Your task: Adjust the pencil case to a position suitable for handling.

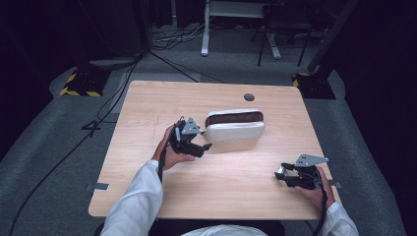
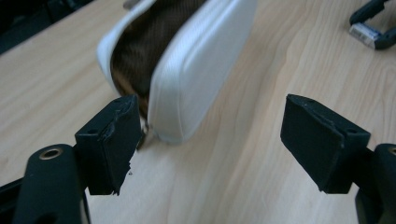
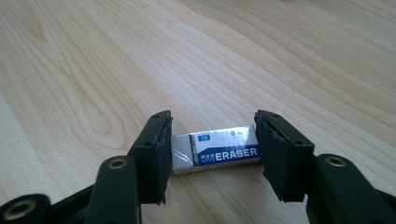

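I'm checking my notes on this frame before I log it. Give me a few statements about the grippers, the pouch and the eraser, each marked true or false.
1. The right gripper is closed on the eraser, one jaw at each end. True.
2. The white pouch is zipped shut. False: it is open along the top, showing a brown lining.
3. The left gripper has its jaws wide apart. True.
4. The left gripper holds the pouch between both jaws. False: only one jaw is near the pouch's end; the other is well clear of it.
5. The eraser lies inside the pouch. False: it is on the wooden table, near the person's right hand.
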Demonstrator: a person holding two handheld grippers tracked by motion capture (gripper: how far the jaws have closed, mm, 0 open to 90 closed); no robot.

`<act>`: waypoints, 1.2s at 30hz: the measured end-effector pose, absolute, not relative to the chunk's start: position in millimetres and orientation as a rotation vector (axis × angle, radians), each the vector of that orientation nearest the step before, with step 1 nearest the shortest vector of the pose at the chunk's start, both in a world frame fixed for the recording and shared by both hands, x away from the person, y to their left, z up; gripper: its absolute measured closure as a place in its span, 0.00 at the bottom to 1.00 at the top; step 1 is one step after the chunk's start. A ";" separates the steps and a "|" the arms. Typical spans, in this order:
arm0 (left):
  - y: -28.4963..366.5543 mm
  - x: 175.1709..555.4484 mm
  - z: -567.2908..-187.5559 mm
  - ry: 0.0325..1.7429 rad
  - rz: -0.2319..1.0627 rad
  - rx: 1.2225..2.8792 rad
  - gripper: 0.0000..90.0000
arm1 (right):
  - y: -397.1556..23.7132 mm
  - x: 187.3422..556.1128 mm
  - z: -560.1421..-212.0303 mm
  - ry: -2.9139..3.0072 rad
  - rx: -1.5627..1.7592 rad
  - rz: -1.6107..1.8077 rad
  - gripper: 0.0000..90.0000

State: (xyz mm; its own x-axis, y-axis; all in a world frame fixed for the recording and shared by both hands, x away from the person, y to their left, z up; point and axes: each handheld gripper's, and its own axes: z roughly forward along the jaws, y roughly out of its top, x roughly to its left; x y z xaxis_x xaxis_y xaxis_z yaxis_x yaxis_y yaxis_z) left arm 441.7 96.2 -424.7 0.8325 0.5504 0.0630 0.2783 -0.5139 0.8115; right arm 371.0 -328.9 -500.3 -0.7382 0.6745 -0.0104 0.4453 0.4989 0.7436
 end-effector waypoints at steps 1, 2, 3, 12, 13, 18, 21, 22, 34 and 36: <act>92.4 445.5 -422.5 0.589 0.399 2.133 0.24 | -329.8 371.4 -500.7 2.438 0.953 1.090 0.53; 89.2 447.7 -421.1 0.585 0.399 2.133 0.24 | -330.4 371.5 -500.8 2.437 0.956 1.090 0.53; 84.2 451.9 -419.5 0.574 0.401 2.135 0.24 | -330.5 371.3 -500.9 2.436 0.956 1.091 0.53; 48.6 470.8 -423.9 0.538 0.419 2.195 0.35 | -331.4 370.5 -502.4 2.421 0.951 1.107 0.53; 45.9 473.3 -425.8 0.540 0.410 2.202 0.35 | -331.5 370.5 -502.4 2.421 0.951 1.108 0.53; 36.5 481.5 -432.0 0.529 0.388 2.240 0.50 | -331.7 370.6 -502.4 2.422 0.952 1.109 0.53; 35.9 481.0 -431.3 0.481 0.373 2.242 0.71 | -331.8 370.5 -502.5 2.423 0.953 1.110 0.53; 35.9 481.0 -431.3 0.481 0.373 2.242 0.76 | -331.8 370.5 -502.5 2.423 0.953 1.110 0.53; 42.4 430.6 -423.1 0.228 0.294 2.277 0.88 | -331.9 370.5 -502.6 2.422 0.952 1.110 0.53; 49.0 419.8 -423.0 0.212 0.291 2.275 0.88 | -331.9 370.5 -502.5 2.422 0.953 1.110 0.53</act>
State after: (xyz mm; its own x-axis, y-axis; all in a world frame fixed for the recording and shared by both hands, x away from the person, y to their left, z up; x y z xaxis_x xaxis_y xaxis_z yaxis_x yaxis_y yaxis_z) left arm 419.8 49.0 -423.0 0.9593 0.2456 0.1395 0.0581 -0.6548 0.7536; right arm 370.5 -331.9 -502.5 -0.7303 0.6831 -0.0046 0.4425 0.4782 0.7586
